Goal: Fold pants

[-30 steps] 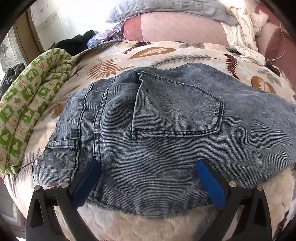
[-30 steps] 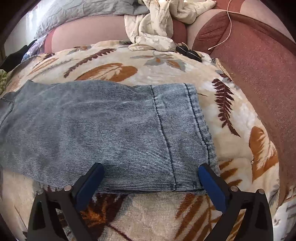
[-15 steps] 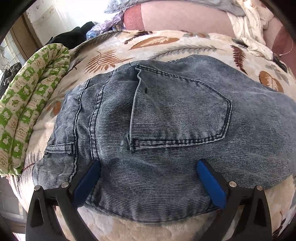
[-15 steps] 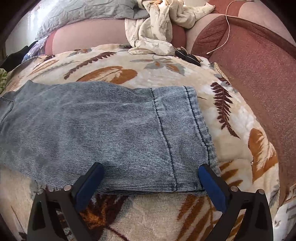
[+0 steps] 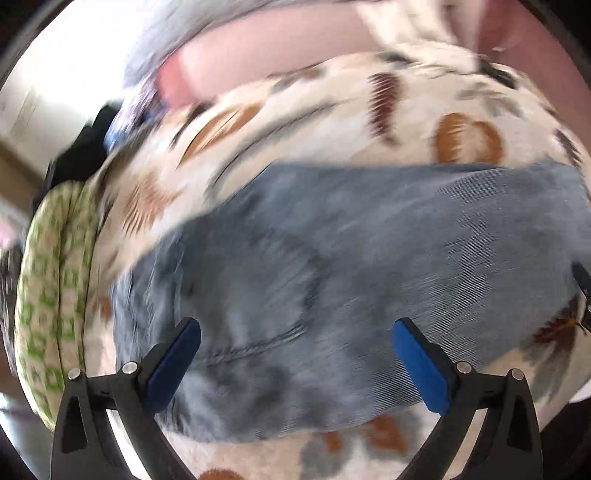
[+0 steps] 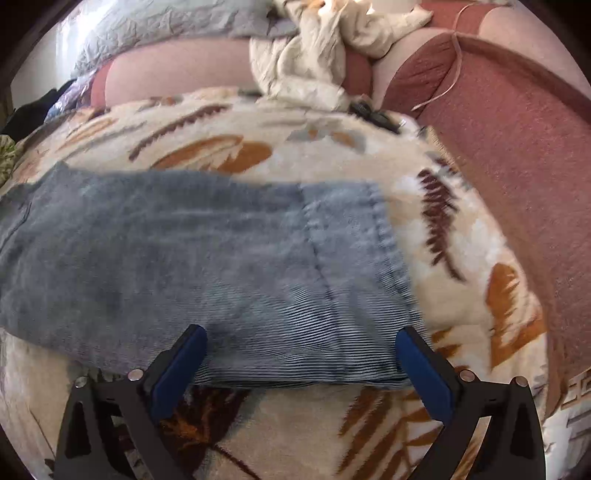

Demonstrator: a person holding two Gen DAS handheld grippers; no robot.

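Note:
Blue-grey denim pants (image 5: 332,288) lie flat on a leaf-print blanket (image 5: 295,122). The left wrist view is blurred; my left gripper (image 5: 295,354) is open and empty, its blue pads over the waist and pocket end near the front edge. In the right wrist view the leg end with its stitched hem (image 6: 384,236) lies across the blanket (image 6: 229,125). My right gripper (image 6: 299,358) is open and empty, its pads straddling the near edge of the pants (image 6: 192,258) leg by the hem.
A green-patterned rolled cloth (image 5: 55,295) lies at the left of the pants. A pink-red sofa back (image 6: 509,155) runs behind and to the right. A cream garment (image 6: 310,62) and grey quilt (image 6: 155,29) lie on it. Small dark objects (image 6: 373,114) sit by the blanket's far edge.
The left gripper has swung quickly, blurring its view; the pants now appear shifted right and tilted. The right gripper has moved a little; its view of the pant leg is nearly the same.

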